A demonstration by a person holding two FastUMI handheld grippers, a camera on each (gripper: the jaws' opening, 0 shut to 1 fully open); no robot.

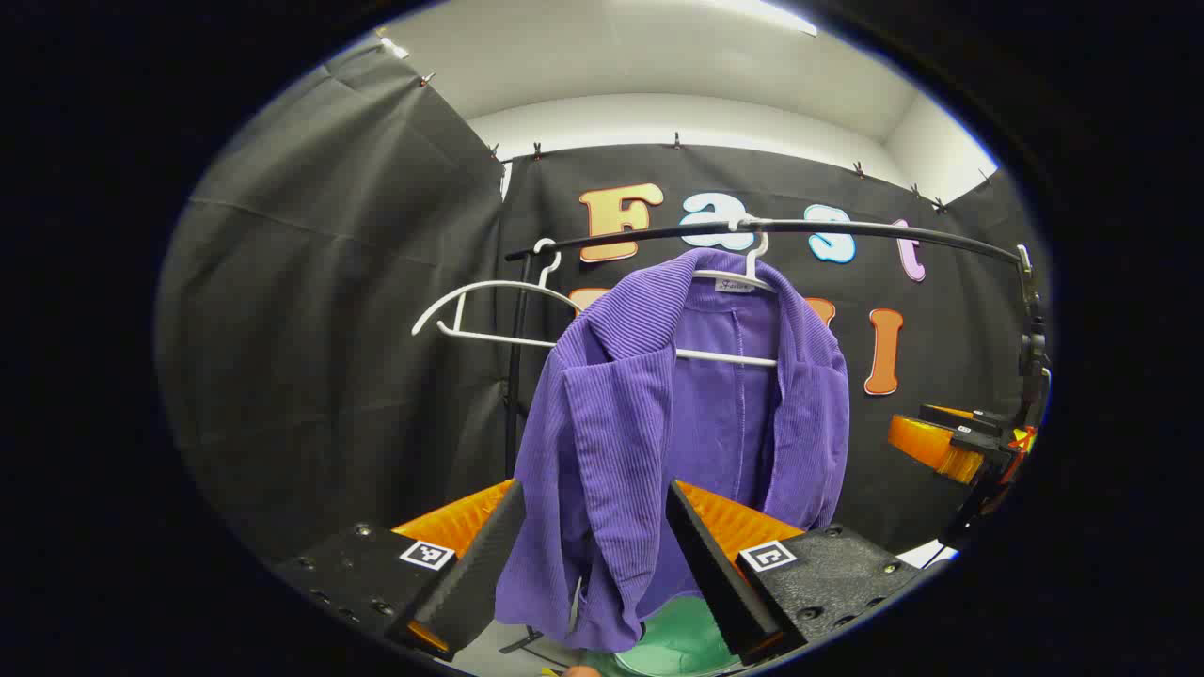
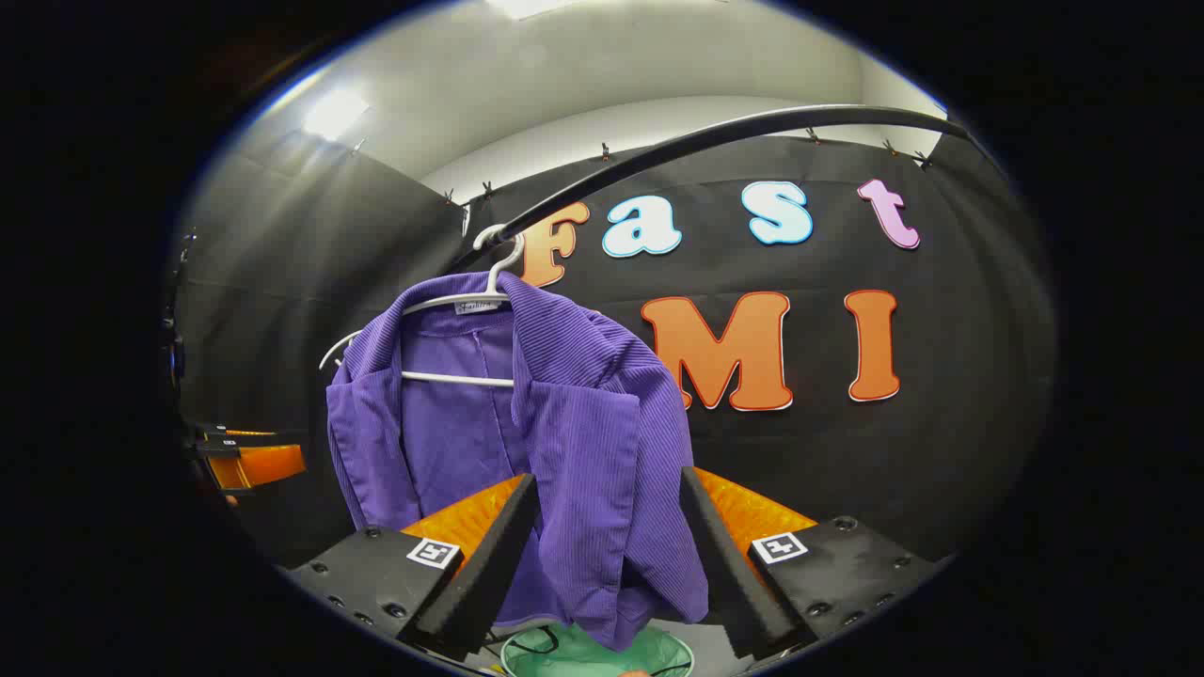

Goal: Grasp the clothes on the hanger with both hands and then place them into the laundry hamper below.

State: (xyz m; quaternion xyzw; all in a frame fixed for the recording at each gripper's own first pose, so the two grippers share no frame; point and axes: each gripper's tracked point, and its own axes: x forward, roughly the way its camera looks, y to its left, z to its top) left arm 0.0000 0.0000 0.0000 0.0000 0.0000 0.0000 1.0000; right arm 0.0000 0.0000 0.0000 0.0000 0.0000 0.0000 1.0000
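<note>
A purple ribbed jacket [image 1: 658,414] [image 2: 527,423] hangs open on a white hanger [image 1: 743,277] [image 2: 470,306] from a black rail [image 1: 800,228] [image 2: 715,136]. My left gripper [image 1: 588,555] stands open, its fingers spread on either side of the jacket's left front panel, not pressing it. My right gripper [image 2: 607,555] is open too, framing the jacket's right front panel. A green laundry hamper [image 1: 682,644] [image 2: 593,653] sits below the jacket. The other gripper shows at the right edge [image 1: 959,442] of the left gripper view and at the left edge [image 2: 245,461] of the right gripper view.
An empty white hanger [image 1: 489,310] hangs on the rail left of the jacket. The rack's black upright post [image 1: 513,376] stands behind it. Black cloth walls close the booth on all sides.
</note>
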